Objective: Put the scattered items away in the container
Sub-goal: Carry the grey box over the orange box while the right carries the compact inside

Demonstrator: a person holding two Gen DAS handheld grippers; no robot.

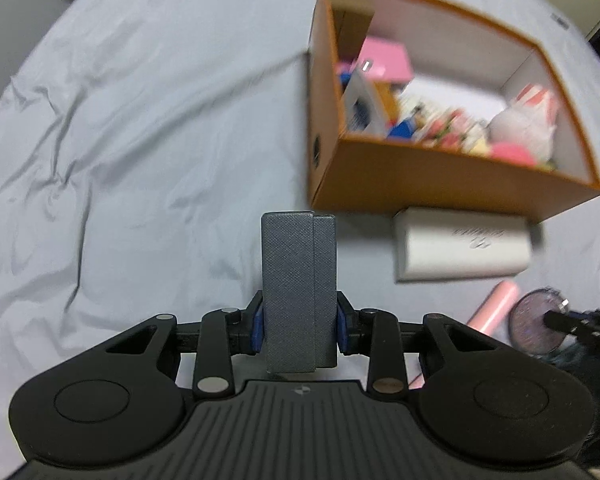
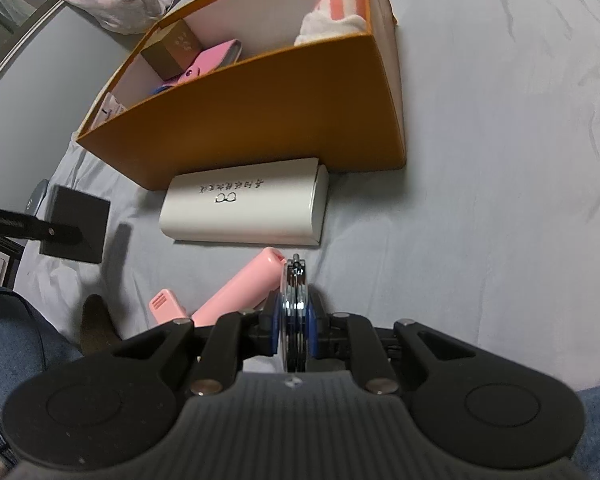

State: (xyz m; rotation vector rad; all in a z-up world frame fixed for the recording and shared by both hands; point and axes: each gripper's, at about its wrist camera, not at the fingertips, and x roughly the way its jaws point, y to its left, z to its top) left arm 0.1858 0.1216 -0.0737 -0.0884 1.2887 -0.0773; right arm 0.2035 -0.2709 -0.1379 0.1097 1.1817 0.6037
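Grey sheet (image 1: 140,140), creased, covers the bed beneath everything. Upon it stands the orange box (image 1: 440,178), my landmark, open-topped and white inside, holding a pink case (image 1: 384,60), a striped plush (image 1: 528,116) and blurred small items. Touching the box's near wall lies a white case (image 2: 244,210), printed side up. Nearer me than that case, a pink tube (image 2: 240,288) rests on the sheet, with a smaller pink piece (image 2: 168,306) just beside it. My left tongs (image 1: 300,326) are clamped on a grey textured case (image 1: 298,292), held upright and clear of the sheet, near the box's left corner. My right tongs (image 2: 294,330) are closed on a round compact (image 2: 296,312), edge-on, in front of the white case. Denim-clad legs (image 2: 16,344) show at the left edge of the right-wrist view.
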